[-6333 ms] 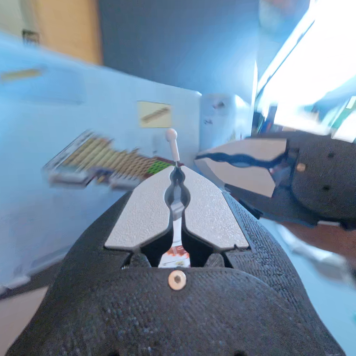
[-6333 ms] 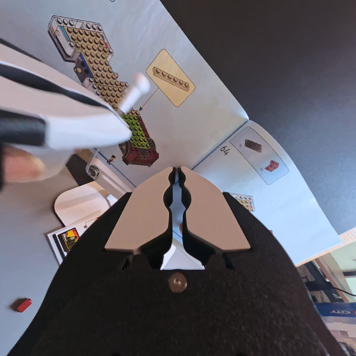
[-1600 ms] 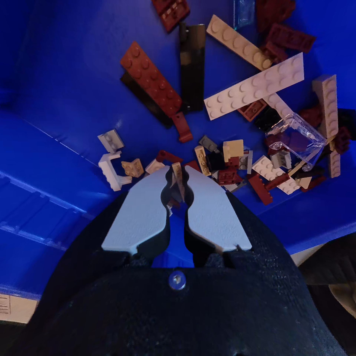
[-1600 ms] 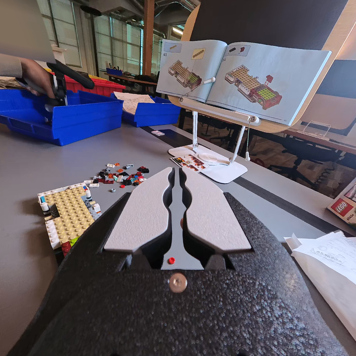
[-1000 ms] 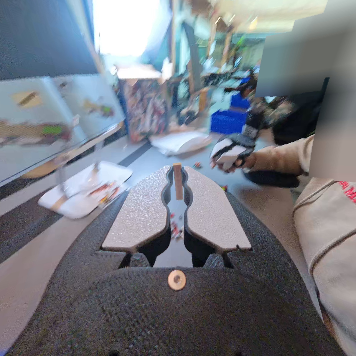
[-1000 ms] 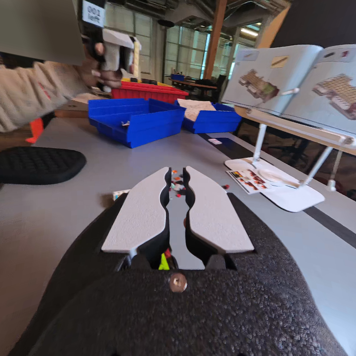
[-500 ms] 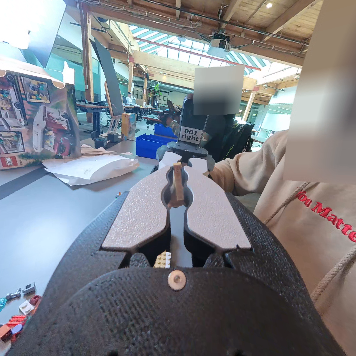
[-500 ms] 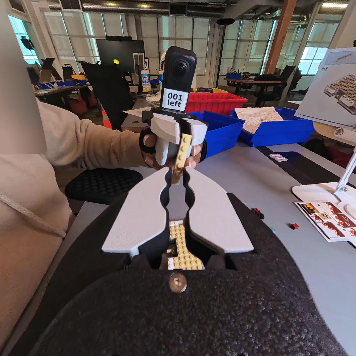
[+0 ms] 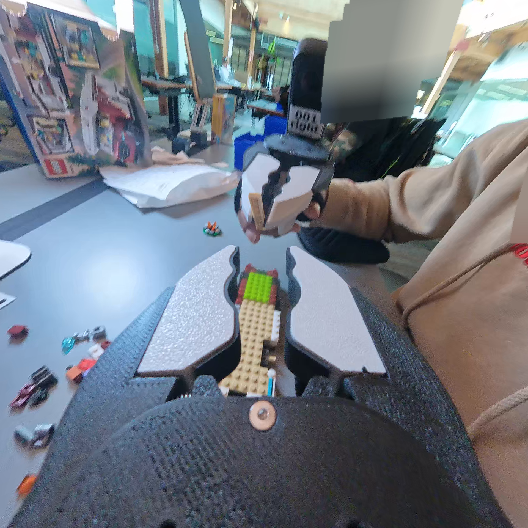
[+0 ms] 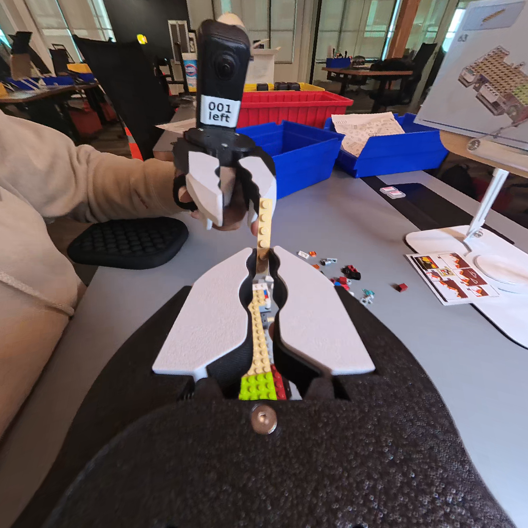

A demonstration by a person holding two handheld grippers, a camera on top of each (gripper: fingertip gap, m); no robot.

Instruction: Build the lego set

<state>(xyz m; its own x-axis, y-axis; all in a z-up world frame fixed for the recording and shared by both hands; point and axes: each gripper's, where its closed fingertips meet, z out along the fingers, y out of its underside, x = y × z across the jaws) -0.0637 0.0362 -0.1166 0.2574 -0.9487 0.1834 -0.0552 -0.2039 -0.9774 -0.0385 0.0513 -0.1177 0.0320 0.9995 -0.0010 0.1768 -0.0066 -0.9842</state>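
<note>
Between the two grippers, above the grey desk (image 10: 400, 223), a long tan studded plate (image 10: 264, 225) is held upright. Its lower end is pinched between the closed fingers (image 10: 228, 300) of the right gripper (image 10: 263, 257), whose pads press on its narrow edges; the rest stands free above the fingertips. The fingers (image 9: 200, 308) of the left gripper (image 9: 262, 254) are spread apart and nothing is gripped by them. Beneath both grippers a tan and lime-green brick assembly (image 9: 258, 311) lies on the desk, with small loose pieces (image 10: 345, 274) scattered beside it. The plate is judged light, rigid and smooth-sided, so it could pivot or slip when held only at one end; a hold nearer its middle, across the narrow edges, would be steadier.
</note>
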